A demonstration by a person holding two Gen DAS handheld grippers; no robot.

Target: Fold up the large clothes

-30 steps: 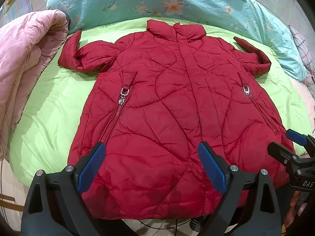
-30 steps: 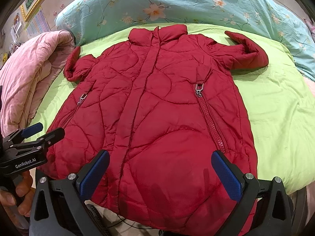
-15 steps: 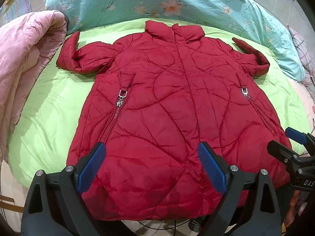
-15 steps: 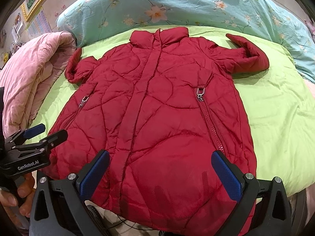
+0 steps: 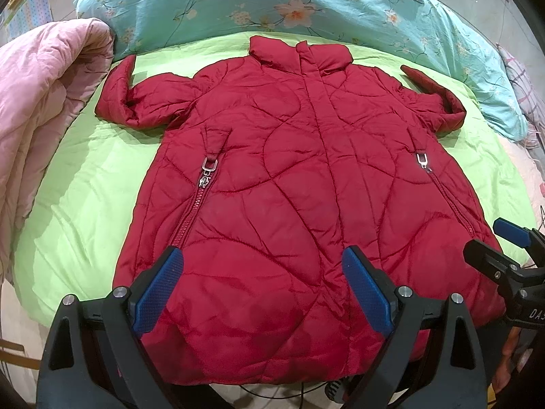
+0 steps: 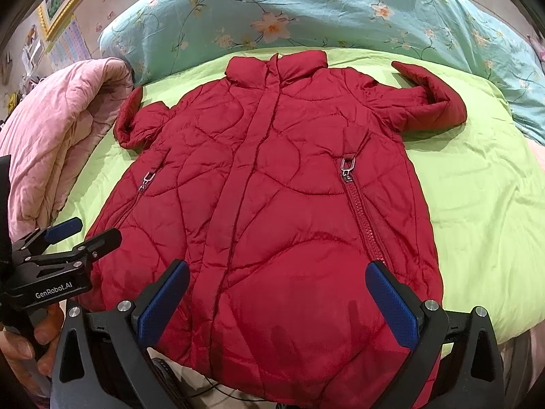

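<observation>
Looking at: a red quilted coat [image 5: 289, 184] that lies face up and flat on the green sheet [image 5: 85, 191] of the bed; I have folded nothing yet.
Coat axis: I see the long axis run from the near hem to the far collar [image 5: 299, 52], straight away from both grippers.
Sleeves: both are bent; left sleeve [image 5: 136, 102] is near the pink quilt [image 5: 44, 109], right sleeve [image 6: 429, 102] near the blue floral bedding [image 6: 306, 6].
Left gripper [image 5: 262, 289]: jaws wide apart, holding nothing, above the near hem, left of the placket.
Right gripper [image 6: 277, 303]: jaws also wide apart and empty, above the hem, right of the placket.
Nearer hand: each gripper is nearer to its own side edge, so I judge a fold inward of the sides comes first.
</observation>
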